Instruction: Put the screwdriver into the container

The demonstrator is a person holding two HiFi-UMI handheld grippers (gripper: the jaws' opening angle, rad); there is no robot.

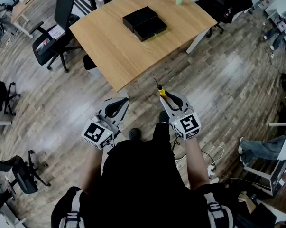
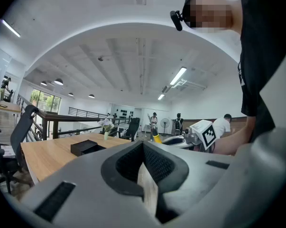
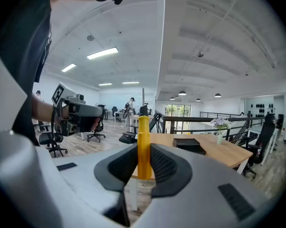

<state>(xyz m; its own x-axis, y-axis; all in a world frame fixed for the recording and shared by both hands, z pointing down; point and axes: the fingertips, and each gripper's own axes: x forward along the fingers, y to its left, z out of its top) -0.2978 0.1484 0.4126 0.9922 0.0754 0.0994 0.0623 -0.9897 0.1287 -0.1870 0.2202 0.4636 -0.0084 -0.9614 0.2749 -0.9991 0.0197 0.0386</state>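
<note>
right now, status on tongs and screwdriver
Right tongs shut on screwdriver. Left tongs shut, empty. Container on table, ahead of both. Only floor between.

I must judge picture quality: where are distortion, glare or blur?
Head view: lines bend toward the edges, and pale glare lies on the floor. Left gripper view and right gripper view: strong fisheye curving, black corners. Right gripper view: the close screwdriver looks slightly soft.

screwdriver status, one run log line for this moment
right gripper: shut on screwdriver, upright | left gripper: shut, empty | container: on table, away from both grippers | task: screwdriver not yet in container
</note>
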